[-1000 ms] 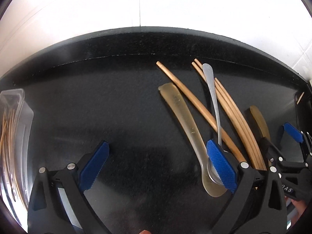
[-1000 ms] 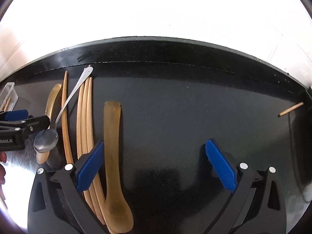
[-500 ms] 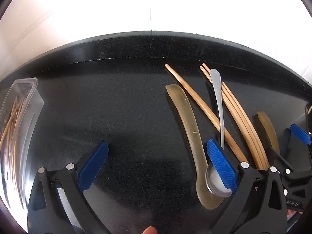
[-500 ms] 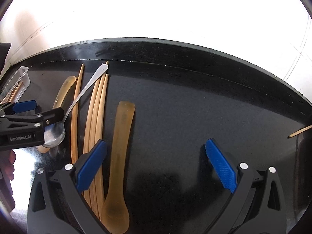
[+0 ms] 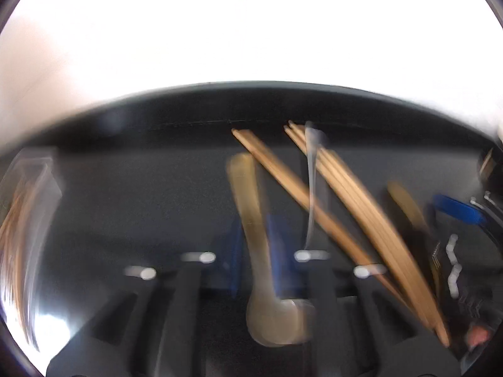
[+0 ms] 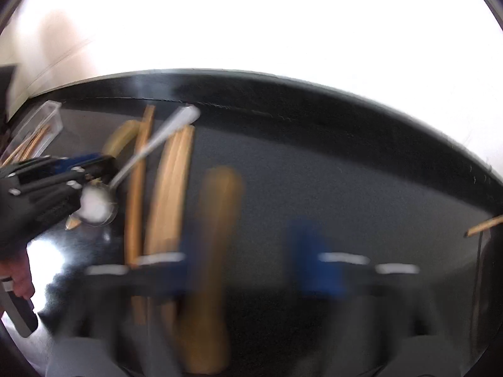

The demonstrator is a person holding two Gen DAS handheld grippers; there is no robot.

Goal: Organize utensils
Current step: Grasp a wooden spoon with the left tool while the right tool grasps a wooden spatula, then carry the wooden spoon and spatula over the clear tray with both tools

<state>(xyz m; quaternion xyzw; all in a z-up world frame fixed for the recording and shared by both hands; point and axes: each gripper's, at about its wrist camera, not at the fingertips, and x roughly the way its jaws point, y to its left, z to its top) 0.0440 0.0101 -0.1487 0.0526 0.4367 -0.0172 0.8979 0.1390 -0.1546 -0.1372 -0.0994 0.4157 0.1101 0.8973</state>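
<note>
On the black tray (image 5: 141, 204), we are seeing a clear box (image 5: 31, 204) of chopsticks lying at the far left. Our left gripper (image 5: 256, 251) is closing its jaws, and its blue pads are meeting the handle of the left amber spoon (image 5: 248, 220) between them. Just right, a metal spoon (image 5: 311, 188) is leaning across the bamboo chopsticks (image 5: 361, 204). Our right gripper (image 6: 251, 251) is closing too, its pads apart, with the right amber spoon (image 6: 217, 235) lying between them by the left pad. A stray chopstick (image 6: 484, 227) is lying at the far right. Everything is blurring.
</note>
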